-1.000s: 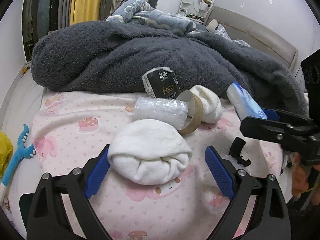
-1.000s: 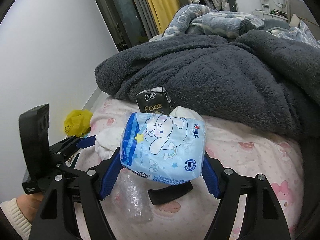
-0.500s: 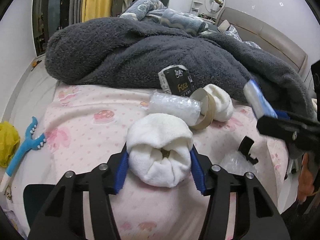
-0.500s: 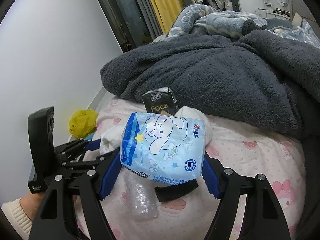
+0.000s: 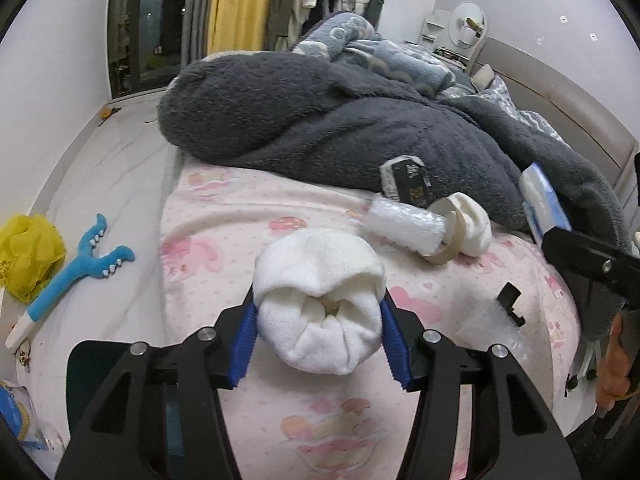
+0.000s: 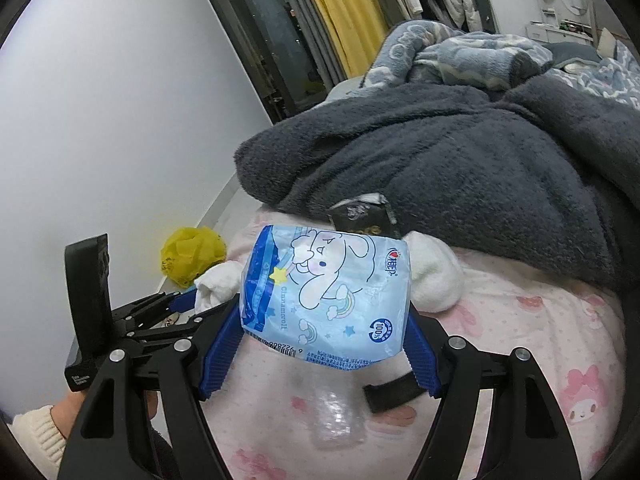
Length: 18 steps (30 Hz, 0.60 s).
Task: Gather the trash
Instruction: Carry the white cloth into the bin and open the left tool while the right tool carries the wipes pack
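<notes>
On the pink bed (image 5: 224, 240), left tongs (image 5: 318, 330) clamp a white sock ball (image 5: 318, 308), right tongs (image 6: 326, 326) a blue tissue pack (image 6: 326, 296); both grips should hold firm until a bin, seen nowhere at any clock position.

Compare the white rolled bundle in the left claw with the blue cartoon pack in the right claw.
The white rolled bundle is plain, soft knit cloth bunched into a ball; the blue tissue pack is glossy printed plastic, flat and roughly rectangular. The bundle bulges out past the left claw; the pack spans the wider gap of the right claw. Both are gripped between blue pads above the pink bedsheet.
</notes>
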### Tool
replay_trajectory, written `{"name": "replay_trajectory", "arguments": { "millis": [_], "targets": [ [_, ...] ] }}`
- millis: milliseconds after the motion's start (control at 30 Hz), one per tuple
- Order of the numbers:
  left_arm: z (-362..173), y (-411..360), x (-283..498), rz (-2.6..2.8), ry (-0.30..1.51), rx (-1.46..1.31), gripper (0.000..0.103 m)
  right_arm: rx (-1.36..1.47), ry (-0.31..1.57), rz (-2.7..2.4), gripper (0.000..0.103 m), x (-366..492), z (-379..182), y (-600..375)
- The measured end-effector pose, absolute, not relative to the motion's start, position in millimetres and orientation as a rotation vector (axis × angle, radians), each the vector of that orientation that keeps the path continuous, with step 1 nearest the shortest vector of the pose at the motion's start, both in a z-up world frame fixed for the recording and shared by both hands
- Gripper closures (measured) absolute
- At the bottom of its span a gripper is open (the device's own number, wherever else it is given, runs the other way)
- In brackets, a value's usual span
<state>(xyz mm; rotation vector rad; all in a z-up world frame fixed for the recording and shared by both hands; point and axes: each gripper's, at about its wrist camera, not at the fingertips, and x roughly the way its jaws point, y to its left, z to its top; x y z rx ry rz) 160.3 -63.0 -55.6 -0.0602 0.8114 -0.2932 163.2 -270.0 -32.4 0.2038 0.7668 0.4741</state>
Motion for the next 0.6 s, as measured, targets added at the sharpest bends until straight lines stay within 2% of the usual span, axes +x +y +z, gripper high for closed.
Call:
{"name": "replay_trajectory", "arguments": {
  "millis": [600],
  "targets": [
    [-58,14,152,-0.148,0.831,-0.115,0.045,0.181,0.758,0.566,0.029,170,-18,-209]
  ]
}}
